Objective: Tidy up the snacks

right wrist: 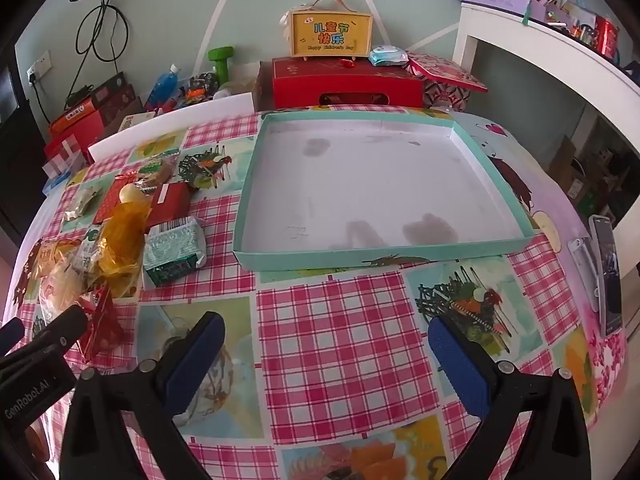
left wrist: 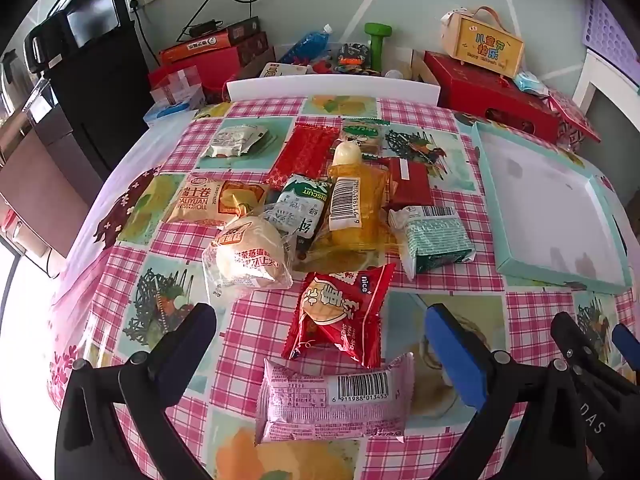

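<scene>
Several wrapped snacks lie in a heap on the checked tablecloth (left wrist: 256, 332). In the left wrist view my left gripper (left wrist: 320, 336) is open above the near edge, with a pink packet (left wrist: 336, 400) and a red packet (left wrist: 340, 312) between its fingers. Behind them lie a round bun (left wrist: 248, 256), a Swiss roll pack (left wrist: 212, 200), a biscuit pack (left wrist: 298, 208), a yellow jelly pack (left wrist: 356, 204) and a green packet (left wrist: 436, 240). A shallow teal box lid (right wrist: 400, 258) lies empty at right. My right gripper (right wrist: 324, 344) is open over bare cloth in front of the lid.
Red gift boxes (right wrist: 344, 84) and a yellow case (right wrist: 330, 36) stand behind the lid. A green dumbbell (left wrist: 378, 44), a blue bottle (left wrist: 308, 44) and cartons crowd the back left. A phone (right wrist: 606, 276) lies at the table's right edge. A white shelf (right wrist: 560, 60) rises at right.
</scene>
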{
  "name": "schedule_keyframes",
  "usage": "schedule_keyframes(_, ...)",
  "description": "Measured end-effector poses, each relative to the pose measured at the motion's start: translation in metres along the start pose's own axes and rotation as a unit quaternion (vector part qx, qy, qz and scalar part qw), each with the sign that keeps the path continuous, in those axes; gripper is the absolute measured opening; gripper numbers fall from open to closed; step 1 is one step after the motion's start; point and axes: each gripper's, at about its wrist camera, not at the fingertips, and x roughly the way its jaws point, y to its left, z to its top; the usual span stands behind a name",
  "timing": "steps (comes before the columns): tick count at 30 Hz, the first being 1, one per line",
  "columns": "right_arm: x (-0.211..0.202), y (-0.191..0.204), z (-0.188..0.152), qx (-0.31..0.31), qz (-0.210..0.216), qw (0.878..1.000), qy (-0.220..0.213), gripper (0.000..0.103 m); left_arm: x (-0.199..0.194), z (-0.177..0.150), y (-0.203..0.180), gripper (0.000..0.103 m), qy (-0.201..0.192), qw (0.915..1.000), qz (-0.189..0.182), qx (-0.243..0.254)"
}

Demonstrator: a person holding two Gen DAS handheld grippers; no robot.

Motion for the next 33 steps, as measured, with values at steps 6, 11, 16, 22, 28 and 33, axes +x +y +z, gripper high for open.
schedule_keyframes(6,-0.0004,0.0003,0.0008,0.000,0.000,1.000,0.000,0.103,-0.0009,0.0028,0.0007,0.103,0.000,1.0000,0.001,-0.007)
schedule_keyframes(11,-0.0005,0.0007,0.0012,-0.002,0.001,1.000,0.001,0.103,-0.0018,0.0011,-0.0001,0.103,-0.004,1.0000,0.003,-0.006)
schedule_keyframes(16,0.0008,0.0020,0.0002,-0.002,0.000,1.000,0.001,0.103,-0.0042,0.0017,-0.0018,0.103,-0.004,1.0000,0.004,-0.008)
schedule_keyframes(22,0.0008,0.0036,-0.0020,-0.005,0.000,1.000,0.002,0.103,-0.0039,0.0019,-0.0010,0.103,-0.002,1.0000,0.003,-0.009)
schedule_keyframes(28,0.0016,0.0036,-0.0023,-0.006,0.001,1.000,0.005,0.103,-0.0036,0.0015,-0.0006,0.103,-0.002,0.9999,0.002,-0.010)
schedule_keyframes(33,0.0026,0.0037,-0.0034,-0.008,0.001,1.000,0.008,0.103,-0.0026,0.0014,0.0009,0.103,0.002,0.9999,0.002,-0.012)
